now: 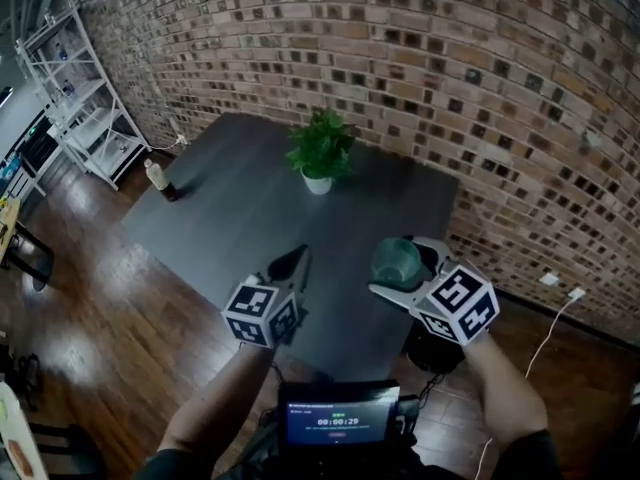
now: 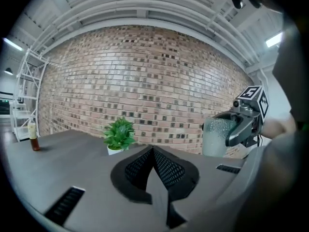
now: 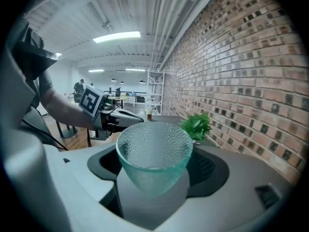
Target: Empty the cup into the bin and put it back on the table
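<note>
Right gripper view gives me the clearest read: the right gripper (image 3: 157, 167) has its jaws clamped on the cup (image 3: 153, 151), a green-tinted dimpled glass, gripped low on its sides with the mouth facing the camera. It looks empty to me, though the pebbled glass makes that hard to confirm. From the head view, the cup hangs in the air over the near right edge of the dark table (image 1: 230, 218). Just below it on the floor sits a dark round shape (image 1: 432, 350), possibly the bin. My left gripper (image 2: 153, 152) hovers over the table with its jaws pressed together on nothing. A potted plant (image 1: 320, 151) stands near the brick wall (image 1: 480, 78), a bottle (image 1: 158, 178) at the far left corner.
</note>
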### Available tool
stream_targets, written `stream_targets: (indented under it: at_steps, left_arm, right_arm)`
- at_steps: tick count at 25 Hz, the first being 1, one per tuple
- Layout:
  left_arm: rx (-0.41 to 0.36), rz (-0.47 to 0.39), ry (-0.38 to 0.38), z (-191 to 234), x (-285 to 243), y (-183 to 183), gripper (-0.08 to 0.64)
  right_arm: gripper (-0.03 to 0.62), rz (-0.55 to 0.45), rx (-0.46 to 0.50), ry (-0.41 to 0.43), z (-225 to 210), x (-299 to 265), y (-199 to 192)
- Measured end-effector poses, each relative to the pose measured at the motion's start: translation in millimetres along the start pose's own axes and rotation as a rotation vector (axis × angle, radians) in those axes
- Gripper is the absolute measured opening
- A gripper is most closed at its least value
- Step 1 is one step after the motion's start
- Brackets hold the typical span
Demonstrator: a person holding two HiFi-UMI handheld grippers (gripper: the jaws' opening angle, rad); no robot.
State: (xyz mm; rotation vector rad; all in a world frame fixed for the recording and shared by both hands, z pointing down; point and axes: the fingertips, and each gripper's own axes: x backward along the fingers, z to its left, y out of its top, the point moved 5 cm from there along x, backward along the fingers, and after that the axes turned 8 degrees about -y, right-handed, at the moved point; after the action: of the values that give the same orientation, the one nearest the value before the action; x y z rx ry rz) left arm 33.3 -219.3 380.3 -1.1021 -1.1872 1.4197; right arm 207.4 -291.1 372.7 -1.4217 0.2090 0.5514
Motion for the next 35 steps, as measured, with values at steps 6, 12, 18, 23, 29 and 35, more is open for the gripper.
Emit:
stream_targets:
  at_steps: [6, 12, 18, 23, 29, 35]
  left_arm:
    - [0.001, 0.003, 0.114, 22, 52, -6, 0.002]
    - [0.016, -0.003, 0.165, 44, 96, -13, 0.002]
    - [0.028, -0.023, 0.18, 71, 134, -12, 0.002]
    - [0.031, -0.029, 0.168, 99, 178, -9, 0.002]
    - [0.03, -0.038, 0.157, 144, 235, -12, 0.002]
    - [0.039, -0.048, 0.158, 179, 278, -12, 0.002]
  right_arm:
    - [0.391, -0.014, 0.006, 0.078, 33, -19, 4]
    - [0.391, -0.027, 0.001, 0.095, 57, -32, 20]
    - [0.391, -0.031, 0.006, 0.083, 93, -47, 38]
    - [0.391, -0.024, -0.003, 0.059, 136, -63, 56]
    - [0.391, -0.015, -0.023, 0.016, 188, -90, 73]
    - [0.391, 0.01, 0.002, 0.002, 238, -120, 94]
